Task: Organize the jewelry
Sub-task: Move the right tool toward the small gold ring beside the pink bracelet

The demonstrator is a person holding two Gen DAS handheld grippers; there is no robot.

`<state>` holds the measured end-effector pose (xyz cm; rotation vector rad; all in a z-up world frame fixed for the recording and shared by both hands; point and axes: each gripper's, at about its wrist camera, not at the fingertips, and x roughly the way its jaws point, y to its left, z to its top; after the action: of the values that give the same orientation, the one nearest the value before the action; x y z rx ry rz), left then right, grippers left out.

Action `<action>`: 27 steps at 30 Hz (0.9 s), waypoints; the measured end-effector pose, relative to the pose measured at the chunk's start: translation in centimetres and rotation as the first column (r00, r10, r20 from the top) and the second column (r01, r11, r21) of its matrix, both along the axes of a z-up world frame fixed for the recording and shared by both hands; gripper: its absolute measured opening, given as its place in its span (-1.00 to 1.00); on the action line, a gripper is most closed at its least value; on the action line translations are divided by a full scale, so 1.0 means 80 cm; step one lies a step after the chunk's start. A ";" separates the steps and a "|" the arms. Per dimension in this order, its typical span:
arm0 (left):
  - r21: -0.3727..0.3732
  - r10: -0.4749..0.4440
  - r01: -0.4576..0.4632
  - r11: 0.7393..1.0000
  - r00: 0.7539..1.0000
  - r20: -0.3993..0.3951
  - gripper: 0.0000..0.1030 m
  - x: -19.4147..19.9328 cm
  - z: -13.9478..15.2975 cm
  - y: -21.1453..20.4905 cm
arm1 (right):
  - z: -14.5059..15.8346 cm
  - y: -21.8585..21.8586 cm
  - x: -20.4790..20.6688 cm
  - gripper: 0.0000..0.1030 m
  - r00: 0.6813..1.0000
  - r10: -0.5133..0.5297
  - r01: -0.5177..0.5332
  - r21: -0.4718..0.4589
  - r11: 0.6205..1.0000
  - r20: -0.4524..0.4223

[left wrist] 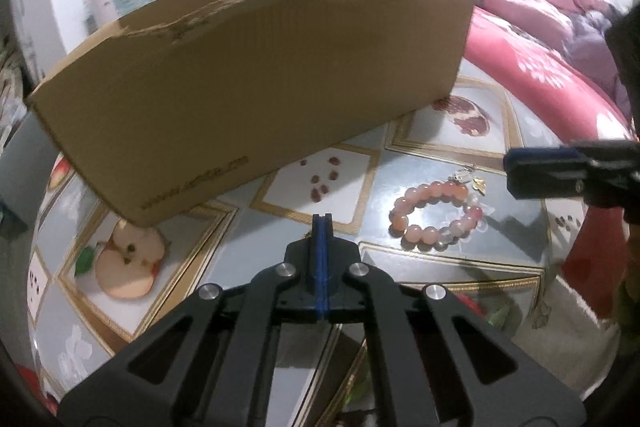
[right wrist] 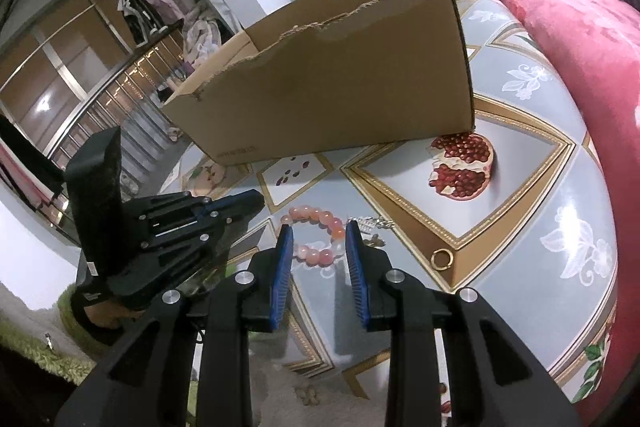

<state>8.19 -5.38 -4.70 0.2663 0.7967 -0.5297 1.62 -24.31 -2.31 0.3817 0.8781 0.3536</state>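
Both wrist cams looked steeply down, close over the fruit-print tablecloth (left wrist: 400, 163). Shared: torn brown cardboard box (left wrist: 256, 83), pink beaded bracelet (right wrist: 320, 235). Each view caught the other gripper at its edge.

Definitely someone's home, a bedroom by the look of it: pink floral quilt (left wrist: 532, 59) bunched up beside the fruit-print tablecloth (right wrist: 532, 187), open wardrobe (right wrist: 80, 39) with clothes (right wrist: 148, 7) hanging inside.

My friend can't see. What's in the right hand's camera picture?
A pink bead bracelet lies on a fruit-print tablecloth between the right gripper's open blue pads. A torn cardboard box stands behind; a gold ring lies nearby.
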 end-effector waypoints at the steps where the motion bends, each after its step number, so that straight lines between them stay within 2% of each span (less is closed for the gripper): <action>1: -0.009 0.012 -0.012 1.000 1.000 0.000 -1.00 -0.001 0.001 0.003 | 0.000 0.002 0.000 -0.48 1.000 0.006 -0.006 -0.003 1.000 -0.001; 8: -0.052 0.048 -0.048 0.997 0.999 -0.011 -1.00 -0.002 0.005 0.019 | -0.002 0.032 0.006 -0.47 0.996 0.089 -0.090 -0.058 0.994 -0.021; 11: -0.076 0.040 -0.041 0.996 0.999 -0.013 -0.90 -0.004 0.008 0.026 | -0.003 0.045 0.010 -0.47 0.992 0.121 -0.123 -0.097 0.988 -0.018; 14: -0.082 -0.002 0.000 0.997 1.000 -0.021 -0.87 -0.005 0.009 0.029 | -0.005 0.049 0.013 -0.47 0.990 0.139 -0.140 -0.093 0.986 -0.023; 17: -0.060 -0.053 0.051 0.997 0.998 -0.029 -0.63 -0.002 0.007 0.027 | -0.007 0.050 0.014 -0.47 0.989 0.143 -0.146 -0.093 0.985 -0.032; 24: 0.023 -0.202 0.203 0.979 0.979 -0.034 -0.61 0.006 -0.001 0.016 | -0.012 0.045 0.019 -0.47 0.989 0.139 -0.143 -0.080 0.987 -0.049; 27: 0.018 -0.261 0.262 0.965 0.964 -0.052 -0.62 0.015 0.000 0.017 | -0.014 0.044 0.023 -0.47 0.989 0.140 -0.143 -0.075 0.987 -0.049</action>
<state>9.39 -4.03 -4.73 0.3857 0.8212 -0.7784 3.46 -20.75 -3.42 0.2556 0.9617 0.4414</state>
